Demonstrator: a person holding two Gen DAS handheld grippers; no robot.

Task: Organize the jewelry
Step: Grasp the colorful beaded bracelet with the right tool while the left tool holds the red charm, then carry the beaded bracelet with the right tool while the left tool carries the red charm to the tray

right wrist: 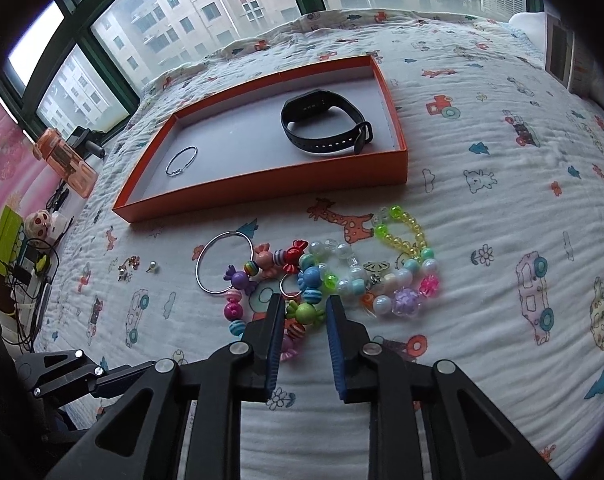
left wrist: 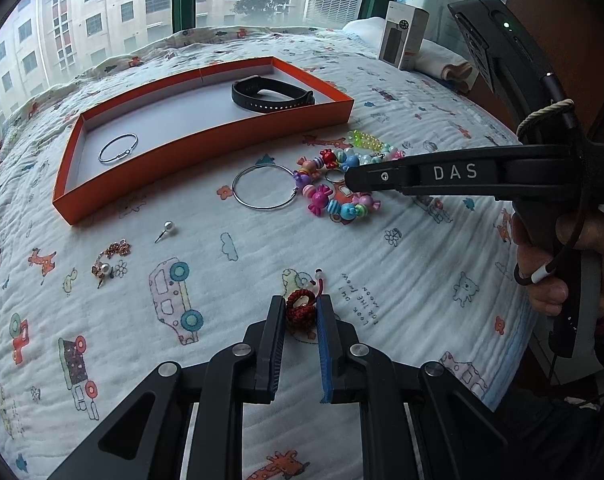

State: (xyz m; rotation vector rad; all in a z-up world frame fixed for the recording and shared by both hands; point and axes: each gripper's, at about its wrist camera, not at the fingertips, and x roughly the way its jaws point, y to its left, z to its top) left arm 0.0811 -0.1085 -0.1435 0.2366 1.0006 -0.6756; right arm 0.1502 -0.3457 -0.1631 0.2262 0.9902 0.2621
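**Both grippers lined up on pieces, box half filled**

Step in hand, as I read it: pick-up phase. Orange box (left wrist: 206, 128) sits well ahead of both grippers w/ a black wristband (left wrist: 270, 94) and a small silver ring (left wrist: 118, 148) already inside; the rest is loose on the quilt (left wrist: 402, 280).

Left gripper (left wrist: 301, 306): fingers apart, a red braided cord bracelet (left wrist: 300, 310) sitting right btwn the tips. Pads look to be touching or nearly touching its sides, but can't tell if it's truly pinched. It's a bunched little loop, no real long axis; its bead-tipped tail points away from the gripper, slightly to the right.

Right gripper (right wrist: 305, 306): fingers apart, straddling the near edge of the candy-bead bracelet (right wrist: 262, 280); a green bead (right wrist: 302, 312) is btwn the tips, not gripped.

- Candy strand curls ahead-left of the right gripper, long axis roughly left-right across its line.
- Big silver hoop (right wrist: 224, 262) lies flat just left-ahead, touching the candy beads.
- Pearl/pastel bead bracelet (right wrist: 386, 280) right-ahead; yellow-green one (right wrist: 402, 228) further ahead-right.
- Pearl stud (left wrist: 167, 230) and gold chain piece (left wrist: 112, 258) far left-ahead of the left gripper.

Next move prob calls for: close on the piece, lift clear of the quilt, carry fwd over the box wall. Beads are round and slick, so a squeeze may pop them out; strand will dangle.
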